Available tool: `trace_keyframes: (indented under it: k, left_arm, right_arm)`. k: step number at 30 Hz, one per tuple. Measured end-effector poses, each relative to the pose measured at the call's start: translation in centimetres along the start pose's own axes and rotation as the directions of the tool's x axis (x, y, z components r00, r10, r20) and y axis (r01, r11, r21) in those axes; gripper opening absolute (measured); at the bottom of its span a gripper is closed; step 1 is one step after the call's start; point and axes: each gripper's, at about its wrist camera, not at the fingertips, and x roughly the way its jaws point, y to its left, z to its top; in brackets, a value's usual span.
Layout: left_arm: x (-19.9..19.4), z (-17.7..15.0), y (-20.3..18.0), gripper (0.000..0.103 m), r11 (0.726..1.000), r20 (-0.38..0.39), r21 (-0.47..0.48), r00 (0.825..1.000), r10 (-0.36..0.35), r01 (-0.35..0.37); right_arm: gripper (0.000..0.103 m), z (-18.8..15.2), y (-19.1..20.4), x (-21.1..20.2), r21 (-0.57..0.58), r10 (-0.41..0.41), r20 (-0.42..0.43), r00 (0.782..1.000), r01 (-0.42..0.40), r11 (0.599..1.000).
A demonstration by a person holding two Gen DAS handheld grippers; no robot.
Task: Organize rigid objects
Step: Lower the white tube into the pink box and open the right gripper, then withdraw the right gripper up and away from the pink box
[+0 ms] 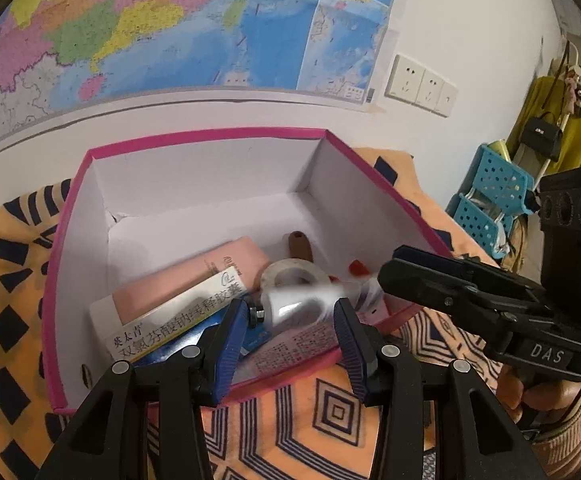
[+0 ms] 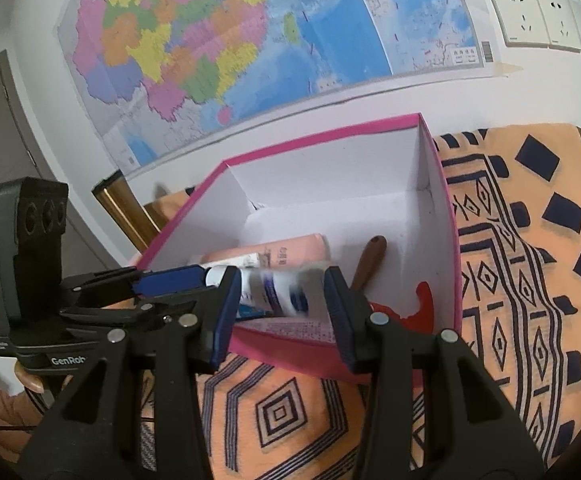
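An open pink cardboard box [image 1: 206, 136] stands on the patterned cloth. It holds a pink tube [image 1: 194, 276], a white medicine carton [image 1: 178, 320], a clear tape roll [image 1: 290, 276], a brown handle [image 1: 298, 244] and a red piece [image 2: 418, 308]. A white tube with blue print [image 2: 286, 296] lies crosswise over the box's near side, blurred in both views. My left gripper [image 1: 294, 308] is open just short of the white tube, whose black cap [image 1: 256, 314] is by my left pad. My right gripper [image 2: 282, 284] is open too, facing the same tube. The two grippers' tips converge, nearly meeting.
An orange cloth with dark geometric print [image 2: 510, 280] covers the table. A wall map [image 1: 170, 28] and sockets [image 1: 422, 84] are behind the box. A blue perforated rack [image 1: 490, 204] and hanging coat stand right. A gold cylinder [image 2: 118, 204] and grey door are left.
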Motion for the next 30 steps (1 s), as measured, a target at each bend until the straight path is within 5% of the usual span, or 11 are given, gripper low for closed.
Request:
trace_keyframes:
  k: [6, 9, 14, 17, 30]
  left_arm:
    - [-1.4, -0.9, 0.5, 0.057, 0.999, 0.057, -0.004, 0.997, 0.047, -0.046]
    - [-2.9, -2.0, 0.6, 0.081, 0.998, 0.103, 0.004, 0.993, 0.056, -0.057]
    - [-5.8, -4.0, 0.6, 0.103, 0.994, 0.179, -0.013, 0.978, 0.109, -0.108]
    - [-6.5, -5.1, 0.9, 0.103, 0.989, 0.186, -0.047, 0.971, 0.149, -0.143]
    - [-6.3, -9.3, 1.1, 0.103, 0.956, 0.128, -0.109, 0.950, 0.285, -0.272]
  right_arm:
    - [0.046, -0.5, 0.4, -0.7, -0.030, -0.050, 0.011, 0.999, 0.051, 0.998]
    - [0.050, -1.2, 1.6, -2.0, -0.087, -0.074, 0.042, 0.996, 0.078, 0.993]
    - [0.087, -3.3, 4.1, -3.8, -0.178, -0.128, 0.109, 0.986, 0.147, 0.973]
    - [0.096, -5.2, 5.2, -3.7, -0.213, -0.170, 0.108, 0.979, 0.190, 0.958]
    - [0.096, -8.3, 4.9, -2.6, -0.176, -0.197, 0.038, 0.980, 0.201, 0.964]
